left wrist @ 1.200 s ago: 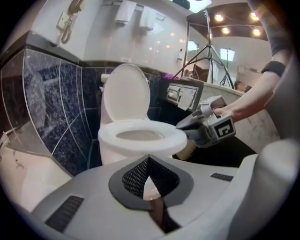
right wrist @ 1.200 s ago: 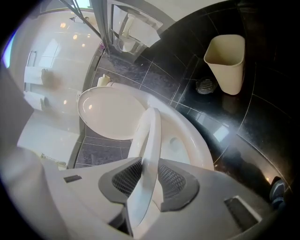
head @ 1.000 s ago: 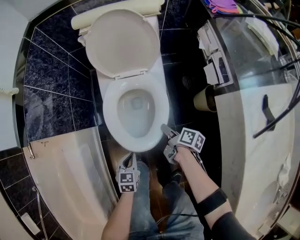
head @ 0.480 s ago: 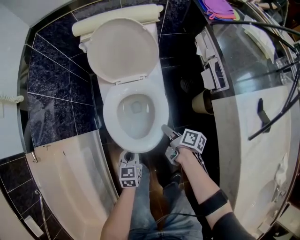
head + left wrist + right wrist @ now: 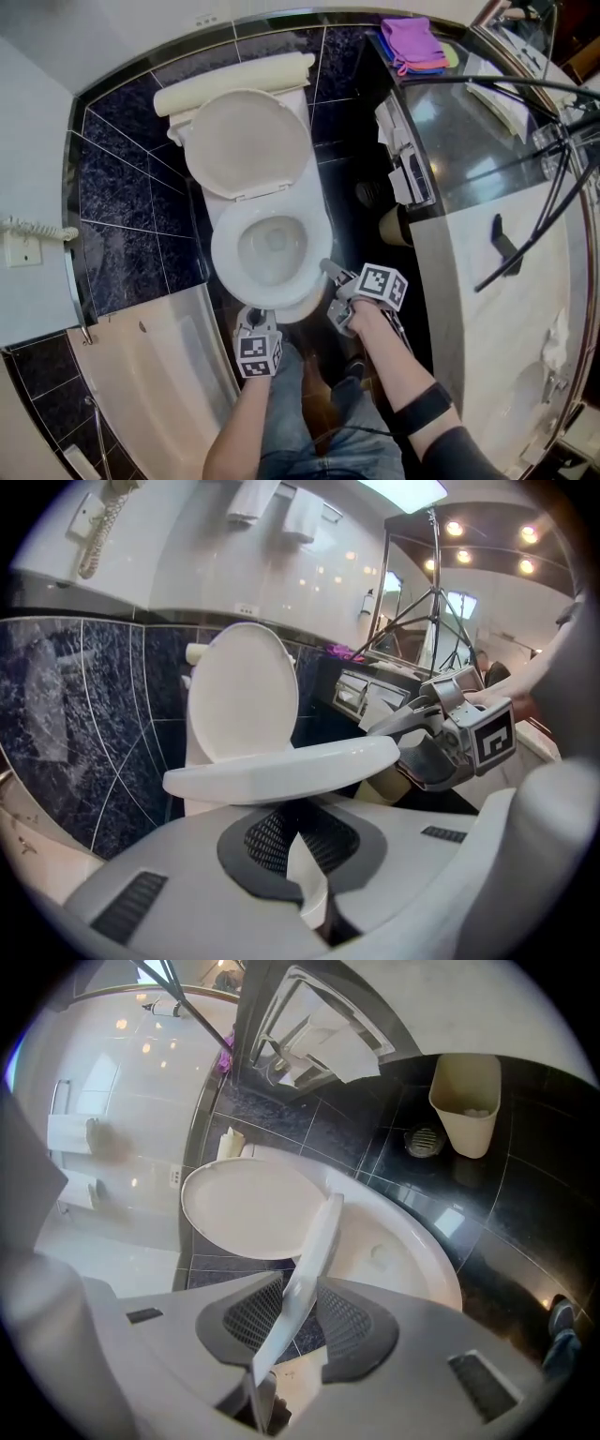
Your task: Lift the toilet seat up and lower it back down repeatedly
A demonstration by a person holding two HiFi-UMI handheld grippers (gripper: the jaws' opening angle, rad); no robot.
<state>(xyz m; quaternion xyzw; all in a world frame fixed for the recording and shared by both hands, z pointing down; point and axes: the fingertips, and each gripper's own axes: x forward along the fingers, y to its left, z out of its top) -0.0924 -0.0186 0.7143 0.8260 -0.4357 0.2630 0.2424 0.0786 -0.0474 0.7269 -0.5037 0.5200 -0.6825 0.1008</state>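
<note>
The white toilet seat [image 5: 223, 258] is tilted up off the bowl [image 5: 403, 1260], with its lid [image 5: 248, 141] upright against the tank. My left gripper [image 5: 255, 314] is shut on the seat's front rim [image 5: 281, 771], which runs down between its pads [image 5: 267, 841]. My right gripper [image 5: 333, 292] clasps the seat's right front edge [image 5: 314, 1251]. Its jaws have just been opening a little, but the rim is still between them and touches both pads. From the left gripper view, the right gripper [image 5: 398, 742] is at the seat's far end.
A beige waste bin [image 5: 394, 225] stands on the dark tile right of the toilet, near a floor drain [image 5: 424, 1140]. A glass-topped counter [image 5: 487, 122] runs along the right. The bathtub [image 5: 159, 366] curves along the left, and a wall phone [image 5: 28, 239] hangs beyond it. The person's legs [image 5: 300, 422] stand below the bowl.
Both grippers have risen with the seat's front rim, so the seat stands higher off the bowl. The head view now takes in more of the back wall.
</note>
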